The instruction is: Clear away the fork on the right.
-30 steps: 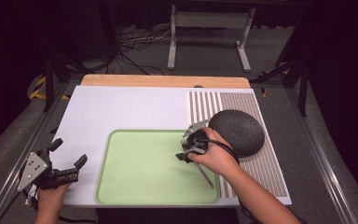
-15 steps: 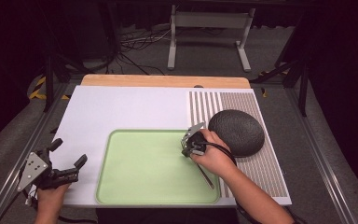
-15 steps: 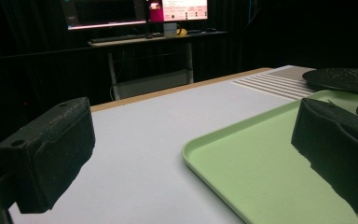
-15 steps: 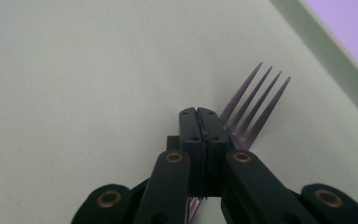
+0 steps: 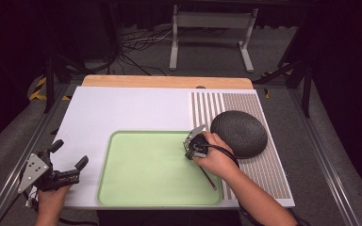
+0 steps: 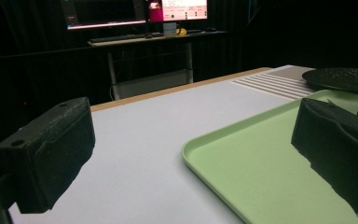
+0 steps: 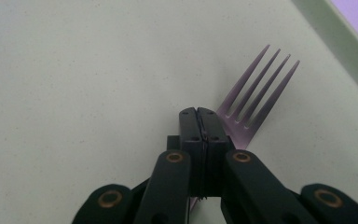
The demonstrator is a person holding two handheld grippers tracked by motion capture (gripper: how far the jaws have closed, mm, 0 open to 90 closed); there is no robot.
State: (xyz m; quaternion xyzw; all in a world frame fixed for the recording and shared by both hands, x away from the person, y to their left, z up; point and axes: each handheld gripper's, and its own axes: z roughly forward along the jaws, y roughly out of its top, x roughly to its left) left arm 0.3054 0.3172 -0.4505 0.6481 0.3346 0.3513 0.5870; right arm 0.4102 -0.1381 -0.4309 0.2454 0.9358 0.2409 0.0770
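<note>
Right gripper (image 7: 199, 112): jaws pressed together, clamped on the fork's neck just below the tines; they have just been closing, with the fork between them. In the high view it (image 5: 194, 143) sits right of centre, over the tray's right part, in the person's right hand (image 5: 215, 157).
Fork (image 7: 254, 95): four tines fan toward the upper right of the right gripper view, over the tray floor; the stem runs under the jaws toward the bottom edge. In the high view its handle (image 5: 208, 177) slants toward the lower right from under the hand, inside the tray. Whether the tines touch the floor cannot be told.
Tray (image 5: 141, 188): pale green, rounded corners, lower centre of the high view, on the white board (image 5: 122, 110).
Bowl (image 5: 239, 133): dark, dome-like, speckled, just right of the right gripper, on the striped mat (image 5: 226, 101) at the board's right side.
Left gripper (image 5: 68, 162): lower left of the high view, near the board's corner, held in the left hand (image 5: 52, 197), jaws wide apart with nothing between them. In its own view the two black pads (image 6: 51, 149) stand at the left and right edges, with the tray's rim (image 6: 223, 135) between them and the bowl (image 6: 340, 79) at the upper right.
Wooden strip (image 5: 167, 81): along the board's far edge, upper centre.
Stand (image 5: 209, 33): grey frame on the floor beyond the table, top of the frame.
</note>
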